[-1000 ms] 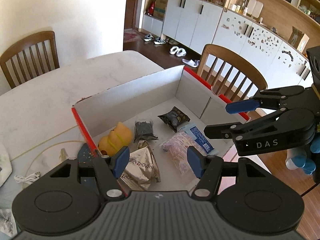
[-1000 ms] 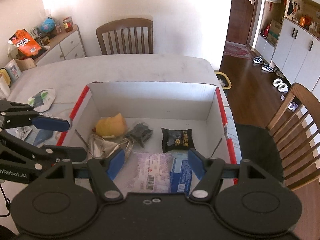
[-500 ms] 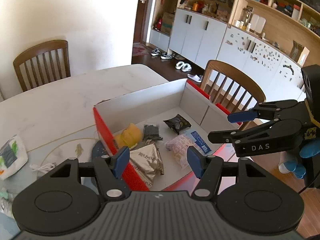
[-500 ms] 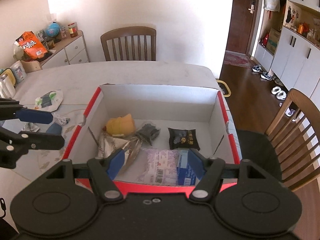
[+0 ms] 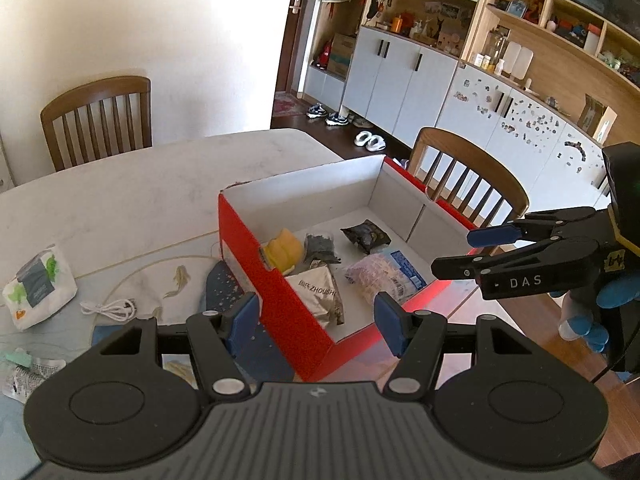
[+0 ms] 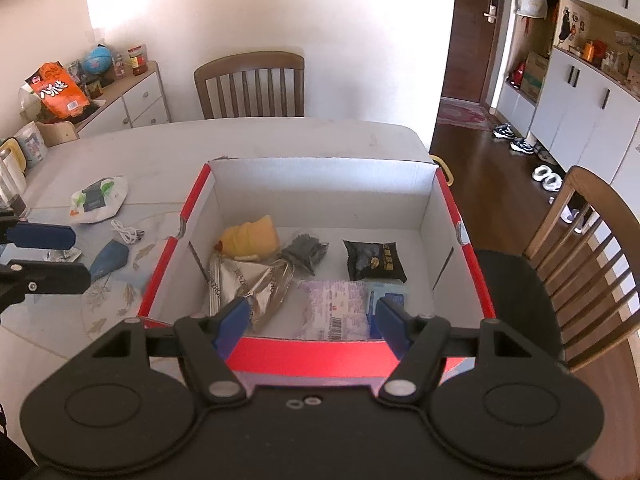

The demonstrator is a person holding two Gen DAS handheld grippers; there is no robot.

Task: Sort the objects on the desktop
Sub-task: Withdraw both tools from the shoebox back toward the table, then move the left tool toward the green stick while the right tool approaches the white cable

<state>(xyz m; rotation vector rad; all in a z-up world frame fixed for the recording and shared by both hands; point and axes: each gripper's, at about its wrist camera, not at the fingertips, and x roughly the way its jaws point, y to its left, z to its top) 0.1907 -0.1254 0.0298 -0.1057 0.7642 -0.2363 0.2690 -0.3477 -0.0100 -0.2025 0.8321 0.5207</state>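
Red-walled box sits on desk, snack packets inside; blue packet partly hidden behind right gripper. Left gripper empty; both grippers' fingers apart.

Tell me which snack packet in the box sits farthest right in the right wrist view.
The black packet, lying flat toward the box's right wall. The silver foil packet is left of centre; the pink-and-white packet lies in the middle, at the near wall.

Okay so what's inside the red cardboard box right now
Inside the red box: a yellow toy, a silver foil packet, a dark grey bag, a black snack packet, a pink-printed packet and a blue packet. Anything beneath them is covered.
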